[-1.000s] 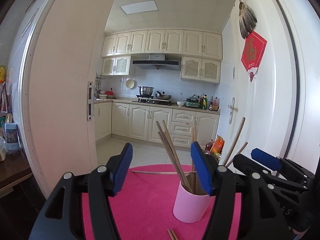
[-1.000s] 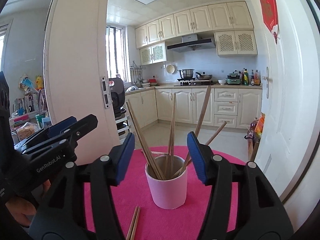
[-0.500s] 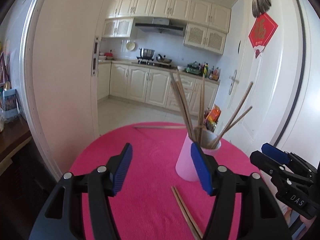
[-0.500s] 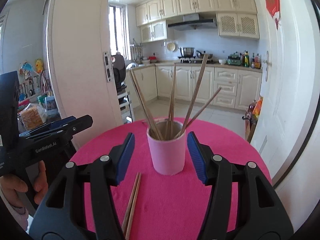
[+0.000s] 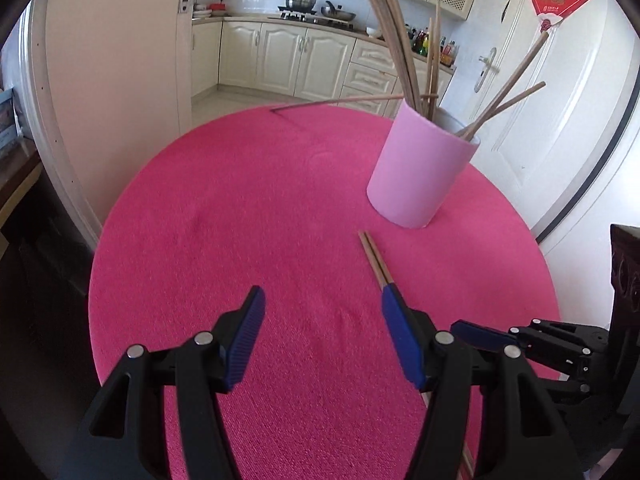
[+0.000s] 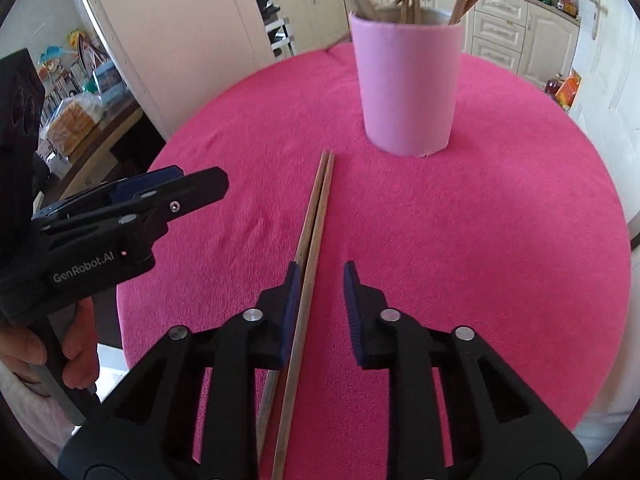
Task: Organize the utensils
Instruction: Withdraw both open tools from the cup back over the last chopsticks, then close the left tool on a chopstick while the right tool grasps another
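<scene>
A pink cup [image 5: 420, 172] [image 6: 408, 84] holding several wooden chopsticks stands at the far side of the round table under a pink cloth [image 5: 240, 220]. A pair of chopsticks [image 6: 316, 216] [image 5: 374, 258] lies flat in front of the cup. My right gripper [image 6: 322, 276] points down over the pair's near half. Its jaws are closing with the pair between them, against the left pad [image 6: 292, 300], and the right pad stands apart. My left gripper [image 5: 322, 300] hovers open over bare cloth to the left of the pair, holding nothing.
One single chopstick [image 5: 340, 101] lies at the table's far edge behind the cup. A person's hand [image 6: 24, 356] holds the left gripper's handle. A white door [image 5: 560, 120] stands close on the right and a dark sideboard [image 6: 92, 128] on the left.
Both grippers have tipped downward and sunk toward the table. The right gripper's jaws have narrowed around the lying pair of chopsticks. The left jaws keep the same width.
</scene>
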Demonstrator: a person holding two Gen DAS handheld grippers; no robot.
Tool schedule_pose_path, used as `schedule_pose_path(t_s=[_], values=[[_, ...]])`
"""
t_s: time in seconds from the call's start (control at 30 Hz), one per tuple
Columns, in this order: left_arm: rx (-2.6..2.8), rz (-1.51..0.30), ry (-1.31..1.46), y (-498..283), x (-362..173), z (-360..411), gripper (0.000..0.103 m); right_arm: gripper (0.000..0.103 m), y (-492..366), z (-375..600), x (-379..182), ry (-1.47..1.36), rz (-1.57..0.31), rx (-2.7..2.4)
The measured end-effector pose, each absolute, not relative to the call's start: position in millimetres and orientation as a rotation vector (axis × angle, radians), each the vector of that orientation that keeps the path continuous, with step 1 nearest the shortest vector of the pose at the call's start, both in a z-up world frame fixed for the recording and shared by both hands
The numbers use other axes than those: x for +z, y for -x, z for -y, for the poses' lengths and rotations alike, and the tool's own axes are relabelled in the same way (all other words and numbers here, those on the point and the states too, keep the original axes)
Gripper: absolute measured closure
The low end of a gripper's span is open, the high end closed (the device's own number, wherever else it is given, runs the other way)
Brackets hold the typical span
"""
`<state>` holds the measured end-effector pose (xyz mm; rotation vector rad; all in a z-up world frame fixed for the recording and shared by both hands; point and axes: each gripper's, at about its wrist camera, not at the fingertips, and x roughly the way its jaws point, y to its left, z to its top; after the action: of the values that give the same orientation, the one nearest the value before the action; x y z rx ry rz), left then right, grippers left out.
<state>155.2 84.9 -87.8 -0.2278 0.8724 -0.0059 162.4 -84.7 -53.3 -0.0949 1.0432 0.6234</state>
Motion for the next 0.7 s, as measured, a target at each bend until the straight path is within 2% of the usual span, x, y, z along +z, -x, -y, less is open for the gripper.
schedule_pose_path(t_s=[0.53, 0.6, 0.7], values=[[-0.006, -0.941, 0.206, -156, -101, -77, 0.043, 0.084, -171, 70, -66, 0.198, -1.083, 0.572], [-0.013, -0.963, 0.207, -157, -103, -74, 0.043, 0.091, -171, 71, -66, 0.22, -1.073, 0.567], [-0.031, -0.993, 0.231, -160, -106, -68, 0.043, 0.096, -175, 82, -66, 0.19, -1.082, 0.562]])
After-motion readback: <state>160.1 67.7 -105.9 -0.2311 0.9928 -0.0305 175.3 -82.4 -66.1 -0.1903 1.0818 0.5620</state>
